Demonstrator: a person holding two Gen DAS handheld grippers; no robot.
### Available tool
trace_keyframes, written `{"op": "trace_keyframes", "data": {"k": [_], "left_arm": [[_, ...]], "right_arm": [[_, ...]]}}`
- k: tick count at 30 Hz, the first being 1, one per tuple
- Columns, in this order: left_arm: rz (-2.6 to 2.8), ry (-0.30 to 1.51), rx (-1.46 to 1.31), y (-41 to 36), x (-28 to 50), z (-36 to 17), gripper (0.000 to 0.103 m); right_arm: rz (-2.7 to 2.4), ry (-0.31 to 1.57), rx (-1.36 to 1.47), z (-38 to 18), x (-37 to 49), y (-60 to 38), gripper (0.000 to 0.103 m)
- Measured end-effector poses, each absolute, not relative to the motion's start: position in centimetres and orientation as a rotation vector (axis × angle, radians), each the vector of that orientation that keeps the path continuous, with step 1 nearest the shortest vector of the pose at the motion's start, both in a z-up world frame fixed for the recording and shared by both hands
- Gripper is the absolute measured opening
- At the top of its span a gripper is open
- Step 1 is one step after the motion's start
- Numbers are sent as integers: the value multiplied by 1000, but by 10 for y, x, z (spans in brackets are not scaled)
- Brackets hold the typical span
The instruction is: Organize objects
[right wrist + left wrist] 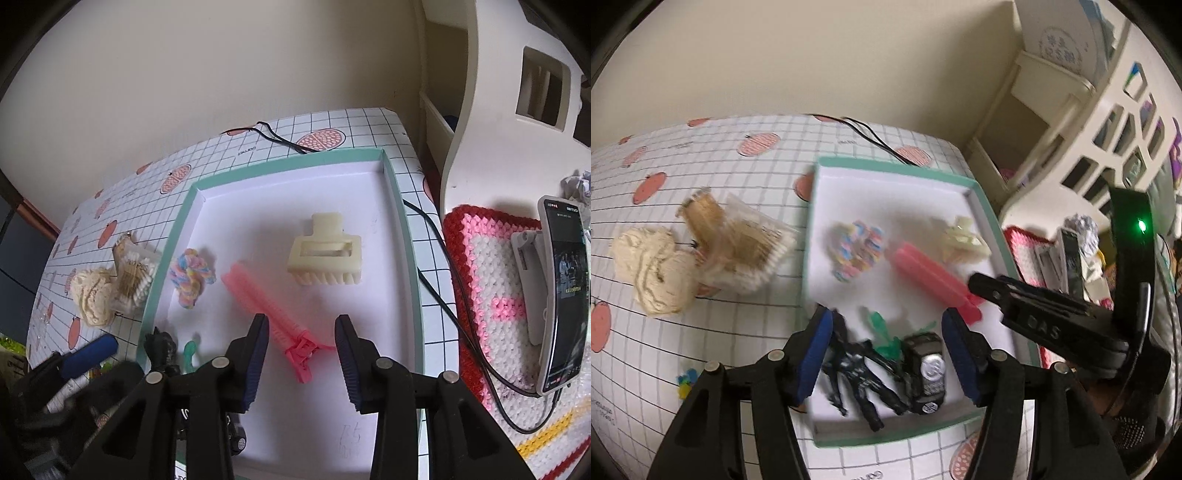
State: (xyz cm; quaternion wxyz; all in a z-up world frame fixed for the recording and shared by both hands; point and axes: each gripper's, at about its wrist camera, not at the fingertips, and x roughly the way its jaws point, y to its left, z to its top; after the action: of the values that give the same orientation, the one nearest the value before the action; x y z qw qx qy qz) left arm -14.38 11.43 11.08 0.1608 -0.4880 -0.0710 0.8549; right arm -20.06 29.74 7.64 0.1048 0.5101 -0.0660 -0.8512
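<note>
**Hovering over the tray, both tongs released**

Lying inside the tray (406, 236), on its white floor, are the task's things. A pink clip (266, 314) is stretching diagonally across the middle, its hinged end sitting between the fingers of the right gripper (301, 363), whose jaws are standing apart and touching nothing. At 1 o'clock from the pink clip, a cream claw clip (325, 254) is resting teeth-down. At 10 o'clock, a pastel scrunchie (192, 277) is lying near the tray's left wall.

Toward the tray's near left corner, a black figure (857, 373), a green toy (886, 336) and a black watch (925, 373) are crowding together. The left gripper (886, 358) is hanging over them with its jaws spread wide, gripping nothing; motion blur is hiding whether the pads are touching anything.

Outside the tray, at 9 o'clock, a clear box of cotton swabs (133, 280) is sitting just beside a cream scrunchie (92, 295) on the checked tablecloth (332, 125). A black cable (280, 138) is trailing across the cloth at 12 o'clock. At 3 o'clock, a phone (565, 291) is standing propped on a crocheted mat (480, 280).
</note>
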Motion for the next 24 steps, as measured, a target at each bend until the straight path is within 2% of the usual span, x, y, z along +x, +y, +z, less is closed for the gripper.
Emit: {"op": "trace_keyframes", "data": {"k": [3,6,8,11,14,17,20,24], "left_arm": [[2479,-223,-1404,102,-148,110,64],[2501,-251,-1417,94,-152,108,64],[2521,-267,-1423,87,-155,107,65],[2541,-298,-1429,78,-158,105,73],[2554,-322,-1432,71,-160,104,74],[2572,-329,-1432,66,-161,102,85],[2588,-333,-1432,62,-162,101,86],[2616,-328,-1424,58,-163,101,95]], "right_arm": [[-2513,-178,1505,76,-200,294,40],[-2519,-165,1507,76,-201,293,51],[-2520,-156,1504,76,-200,293,54],[-2526,-142,1500,76,-200,292,58],[-2523,-144,1496,76,-201,291,63],[-2521,-143,1486,76,-200,290,71],[-2519,-137,1480,76,-200,288,77],[-2520,-136,1474,76,-200,287,88]]}}
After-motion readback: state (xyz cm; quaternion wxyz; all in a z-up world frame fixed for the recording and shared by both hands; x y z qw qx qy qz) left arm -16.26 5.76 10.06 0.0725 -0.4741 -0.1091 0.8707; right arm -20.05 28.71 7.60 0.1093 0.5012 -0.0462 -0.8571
